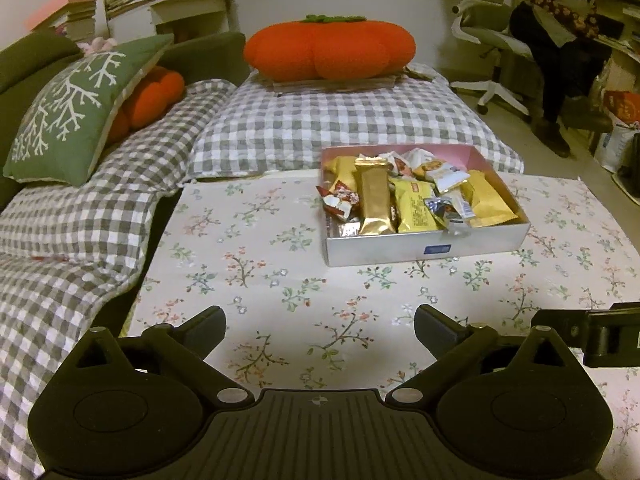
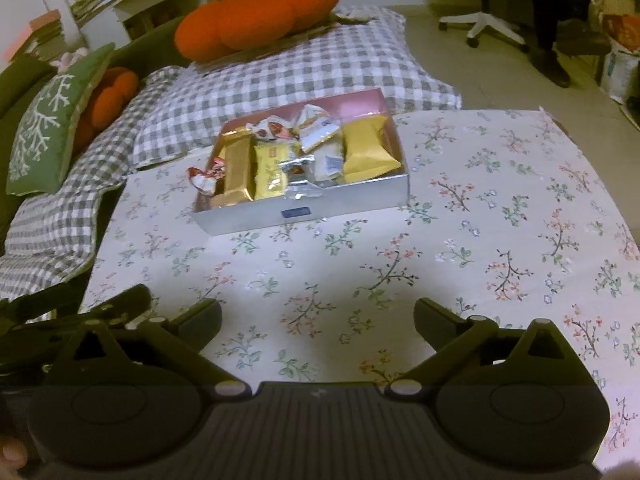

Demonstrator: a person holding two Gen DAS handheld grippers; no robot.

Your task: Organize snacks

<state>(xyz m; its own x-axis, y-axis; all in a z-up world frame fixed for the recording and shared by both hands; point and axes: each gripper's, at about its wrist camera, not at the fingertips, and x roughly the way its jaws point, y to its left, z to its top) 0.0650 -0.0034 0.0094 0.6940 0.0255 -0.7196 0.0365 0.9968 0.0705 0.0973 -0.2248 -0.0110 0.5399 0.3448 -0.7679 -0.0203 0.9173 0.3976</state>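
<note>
We have both claws hanging over the flowered table, on the near side of the snack box, and neither one carries anything. The left claw is spread wide with only tablecloth between its tips; the right claw is spread just as wide, also bare.

The box sits toward the far edge of the table, well apart from both claws, and it is full: a long gold bar lies near its left wall, a yellow packet just right of that, a bigger yellow pouch against its right wall. One red-and-white candy pokes out over the left wall of the box, so to our eye that is the loose end to tidy.

If we go for it, we want to come in from the box's left side, low and slow, pinch the wrapper by its twisted end and not its middle, and lift before sliding, so the cardboard wall does not drag along.

Room is generous in front of the box and to its right, all bare cloth. Left of the box the table ends soon and drops to the checked blanket. Behind the box the table edge is close, so we should not shove it away from us.
</note>
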